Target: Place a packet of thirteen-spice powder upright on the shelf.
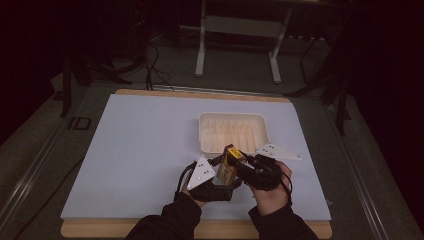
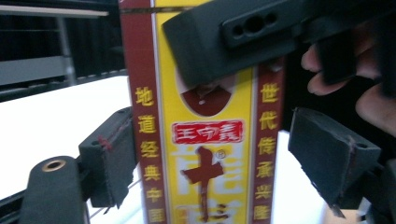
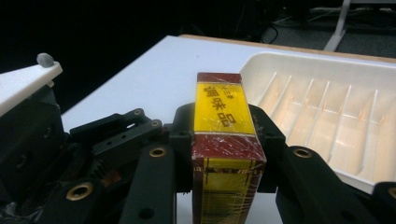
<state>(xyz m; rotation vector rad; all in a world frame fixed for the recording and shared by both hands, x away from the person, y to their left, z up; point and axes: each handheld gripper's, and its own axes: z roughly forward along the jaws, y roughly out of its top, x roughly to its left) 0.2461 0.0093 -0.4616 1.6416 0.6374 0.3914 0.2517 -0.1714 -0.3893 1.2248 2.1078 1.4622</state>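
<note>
A person's two dark-sleeved forearms reach over the near edge of a pale blue table mat. The right gripper has its black jaws closed tight against both sides of a tall yellow and dark red carton printed with Chinese characters, holding it upright above the mat. The left gripper sits just beside it, jaws spread wide on either side of the carton's lower part, neither pad touching. Just beyond the carton lies a cream plastic tray with ribbed dividers. Farther back, a grey floor with white frame legs.
</note>
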